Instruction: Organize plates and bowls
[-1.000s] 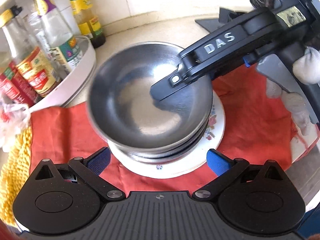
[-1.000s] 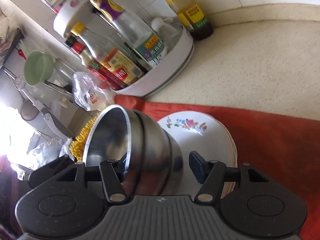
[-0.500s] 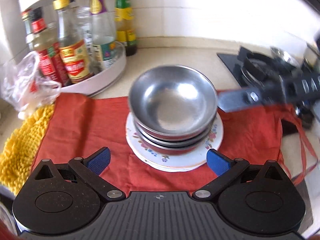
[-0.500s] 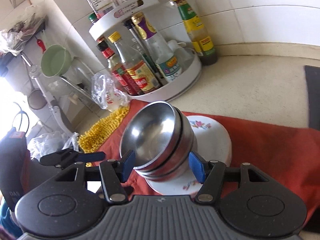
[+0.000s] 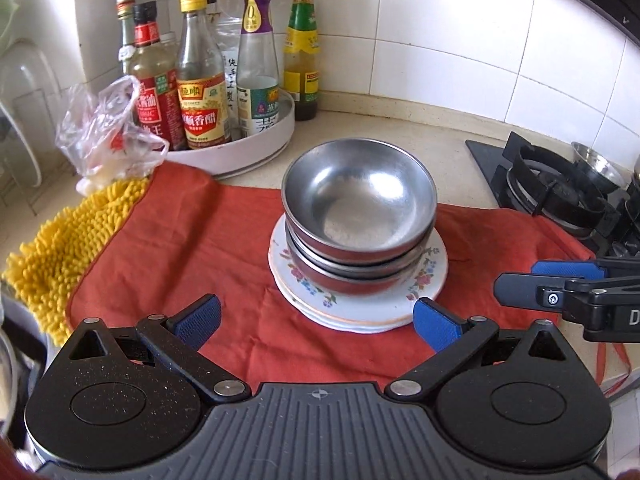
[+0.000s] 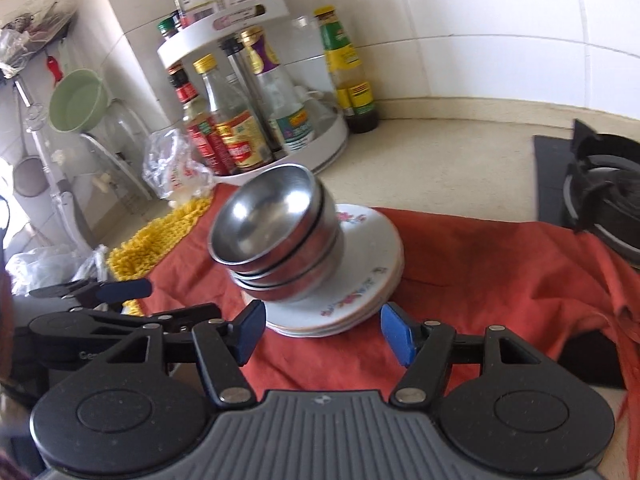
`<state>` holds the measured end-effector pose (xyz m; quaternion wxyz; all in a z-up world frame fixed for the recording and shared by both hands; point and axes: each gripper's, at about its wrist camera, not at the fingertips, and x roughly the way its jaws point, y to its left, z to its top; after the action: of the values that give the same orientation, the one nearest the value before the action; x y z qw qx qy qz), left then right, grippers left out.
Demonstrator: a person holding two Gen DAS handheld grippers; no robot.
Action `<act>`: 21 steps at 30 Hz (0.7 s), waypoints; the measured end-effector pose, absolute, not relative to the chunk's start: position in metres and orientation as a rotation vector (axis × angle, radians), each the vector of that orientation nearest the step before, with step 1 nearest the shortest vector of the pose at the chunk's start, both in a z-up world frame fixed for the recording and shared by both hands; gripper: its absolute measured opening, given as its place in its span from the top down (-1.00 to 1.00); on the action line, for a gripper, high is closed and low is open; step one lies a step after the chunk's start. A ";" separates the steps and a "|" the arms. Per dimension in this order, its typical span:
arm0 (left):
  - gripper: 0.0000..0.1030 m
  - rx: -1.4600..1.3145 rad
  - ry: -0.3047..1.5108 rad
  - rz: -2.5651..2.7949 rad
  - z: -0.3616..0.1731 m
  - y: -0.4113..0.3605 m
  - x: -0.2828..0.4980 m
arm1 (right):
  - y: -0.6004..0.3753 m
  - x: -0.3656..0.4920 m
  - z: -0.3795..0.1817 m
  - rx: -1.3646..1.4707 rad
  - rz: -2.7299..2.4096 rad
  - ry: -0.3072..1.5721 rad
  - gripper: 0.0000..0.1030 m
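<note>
Bowls stacked on plates, mid-cloth, both grippers clear.
Steel bowls [image 5: 358, 216] sit nested on the floral plates [image 5: 428, 276], on the red cloth [image 5: 192, 248] covering the table. Left gripper [image 5: 316, 318] hovers near, jaws spread and empty; right gripper [image 6: 323, 330] has its jaws opening, nothing between them.

Red cloth [image 5: 192, 248] covers the surface at centre; yellow mat [image 5: 60, 236] at left; bottle rack [image 5: 224, 80] upper left; stove [image 5: 560, 192] at right.
</note>
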<state>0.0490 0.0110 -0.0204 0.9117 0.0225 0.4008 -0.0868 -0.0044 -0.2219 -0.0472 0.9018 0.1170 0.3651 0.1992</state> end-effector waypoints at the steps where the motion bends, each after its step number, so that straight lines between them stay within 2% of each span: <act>1: -1.00 0.036 0.823 -0.172 -0.021 0.012 0.047 | -0.223 -0.008 -0.047 0.238 0.396 0.748 -0.20; 4: -1.00 0.028 0.813 -0.141 -0.022 0.011 0.043 | -0.223 -0.016 -0.051 0.241 0.373 0.758 -0.26; 21: -1.00 -0.027 0.858 -0.066 -0.042 0.018 0.023 | -0.205 -0.035 -0.069 0.203 0.311 0.828 -0.29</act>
<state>0.0231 0.0181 -0.0418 0.9087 -0.0130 0.4160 -0.0320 -0.0353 -0.2048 -0.0693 0.8988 0.0979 0.4001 0.1500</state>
